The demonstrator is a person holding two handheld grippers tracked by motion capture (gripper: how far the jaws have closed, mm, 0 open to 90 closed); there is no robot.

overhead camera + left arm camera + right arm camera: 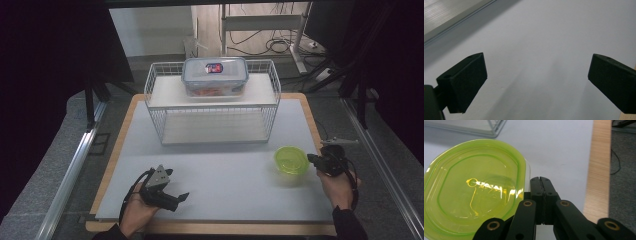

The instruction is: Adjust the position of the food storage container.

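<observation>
A: Edges first; the grey surface (220, 170) has a wooden border on all sides; the right hand-held gripper (316, 160) sits close inside the right border, the left hand-held gripper (181, 197) close to the near border.

B: Open room?

A: Broad bare stretch between the two hand-held grippers; ahead of both stands a white wire rack (212, 102), well apart from them, with a clear lidded box (215, 76) on its upper shelf.

B: Green container (291, 160) relative to the right one?

A: Just beside its tip, on the side toward the left hand-held gripper; in the right gripper view the green lid (471, 195) lies immediately left of the black jaws, which are pressed flat together with nothing between them; whether the tip touches the rim I cannot tell.

B: Left one?

A: Jaws spread wide over bare surface, holding nothing; the container is well apart from it, off toward the right hand-held gripper.
</observation>
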